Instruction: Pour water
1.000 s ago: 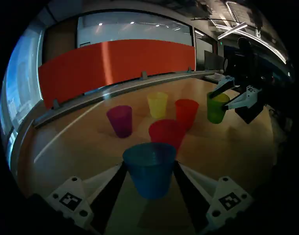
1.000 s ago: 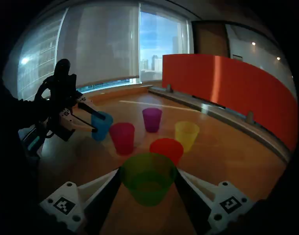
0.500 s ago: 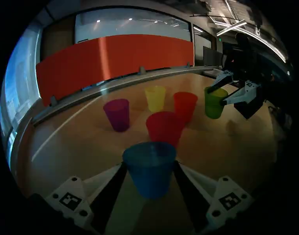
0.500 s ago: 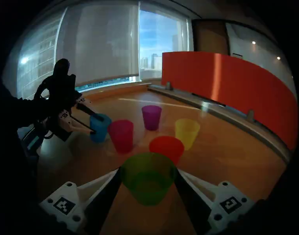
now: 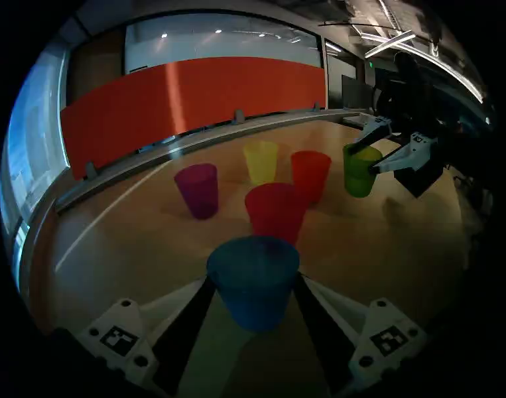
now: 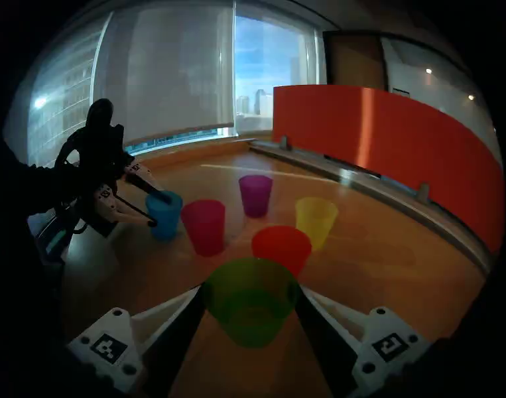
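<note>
In the left gripper view my left gripper (image 5: pixel 254 289) is shut on a blue cup (image 5: pixel 253 281), held upright above the wooden table (image 5: pixel 133 245). Beyond it stand a crimson cup (image 5: pixel 274 211), a purple cup (image 5: pixel 197 190), a yellow cup (image 5: pixel 260 162) and a red-orange cup (image 5: pixel 310 174). At the right the other gripper (image 5: pixel 380 154) holds a green cup (image 5: pixel 359 170). In the right gripper view my right gripper (image 6: pixel 250 309) is shut on the green cup (image 6: pixel 250 309), which has a little liquid at its bottom. The left gripper (image 6: pixel 148 207) holds the blue cup (image 6: pixel 163 214) at the left.
An orange wall panel (image 5: pixel 186 106) runs along the table's far edge above a grey rail (image 5: pixel 206 144). Large windows with blinds (image 6: pixel 166 79) stand behind the left gripper. A person's dark arm (image 6: pixel 34 192) holds that gripper. The crimson (image 6: pixel 203 226), purple (image 6: pixel 255 194), yellow (image 6: pixel 316 221) and red-orange (image 6: pixel 281 247) cups cluster mid-table.
Both grippers have risen slightly with their cups, so the standing cups sit a little lower and closer together in view. The grips on the blue and green cups are unchanged.
</note>
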